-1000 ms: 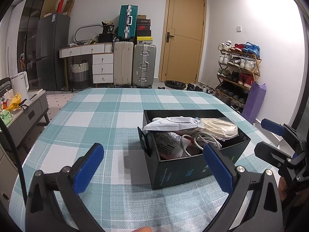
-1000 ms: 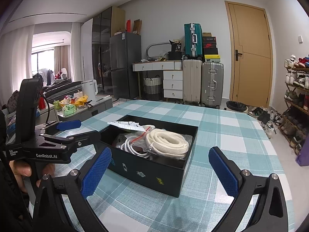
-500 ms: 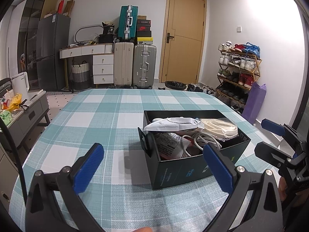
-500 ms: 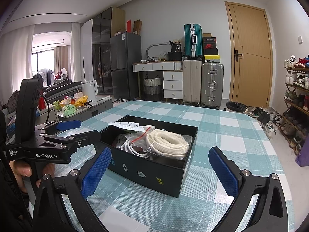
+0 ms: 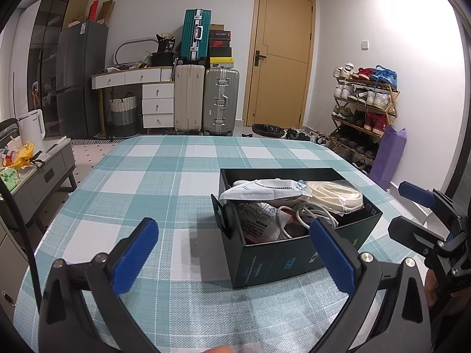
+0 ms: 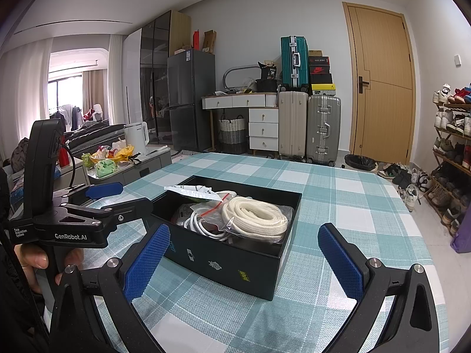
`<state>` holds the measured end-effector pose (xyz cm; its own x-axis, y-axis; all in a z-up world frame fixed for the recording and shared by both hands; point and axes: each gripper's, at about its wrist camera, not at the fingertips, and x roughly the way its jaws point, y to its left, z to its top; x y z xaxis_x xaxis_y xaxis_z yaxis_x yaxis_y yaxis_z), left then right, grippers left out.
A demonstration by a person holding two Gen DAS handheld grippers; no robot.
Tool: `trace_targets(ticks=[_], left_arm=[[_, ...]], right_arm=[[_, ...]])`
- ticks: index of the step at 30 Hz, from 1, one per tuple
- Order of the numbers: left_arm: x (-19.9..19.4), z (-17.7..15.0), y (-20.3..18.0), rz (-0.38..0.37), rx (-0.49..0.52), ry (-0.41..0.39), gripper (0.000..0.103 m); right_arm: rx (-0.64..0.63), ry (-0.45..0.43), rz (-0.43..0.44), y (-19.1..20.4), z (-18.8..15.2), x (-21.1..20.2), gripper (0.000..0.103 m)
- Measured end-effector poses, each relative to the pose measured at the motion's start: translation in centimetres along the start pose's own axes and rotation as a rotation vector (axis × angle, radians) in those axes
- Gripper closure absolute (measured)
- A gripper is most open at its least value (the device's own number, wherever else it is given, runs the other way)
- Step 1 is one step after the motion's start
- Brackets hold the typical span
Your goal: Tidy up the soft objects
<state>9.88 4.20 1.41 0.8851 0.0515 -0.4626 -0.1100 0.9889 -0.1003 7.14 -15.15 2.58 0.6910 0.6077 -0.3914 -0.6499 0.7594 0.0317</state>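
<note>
Left cam: my left tongs [image 5: 232,253] are spread wide and empty, just above the checked desk [image 5: 147,182]. The black box [image 5: 297,253] sits just ahead, stuffed with a white packet [image 5: 265,189], cable [image 5: 309,213] and coiled cream rope [image 5: 335,195].

Right cam: right tongs [image 6: 244,257] also gaping, nothing gripped, box [image 6: 232,260] right in front, rope [image 6: 256,217] inside.

A lived-in home: a worktop under a teal-and-white checked cloth [image 5: 153,182], hard-shell suitcases [image 5: 220,100] stacked by a wooden door [image 5: 282,58], a crowded wooden shoe rack [image 5: 365,108], a grey fridge [image 6: 191,97] and a white kettle [image 6: 137,136].
</note>
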Motion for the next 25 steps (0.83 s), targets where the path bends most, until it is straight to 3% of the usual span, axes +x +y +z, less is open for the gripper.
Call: trace_targets(ticks=[25], left_arm=[[-0.1,0.3,0.21,0.006,-0.001,-0.005,0.0]], right_arm=[[0.001,0.0,0.0,0.0,-0.04,-0.01,0.001]])
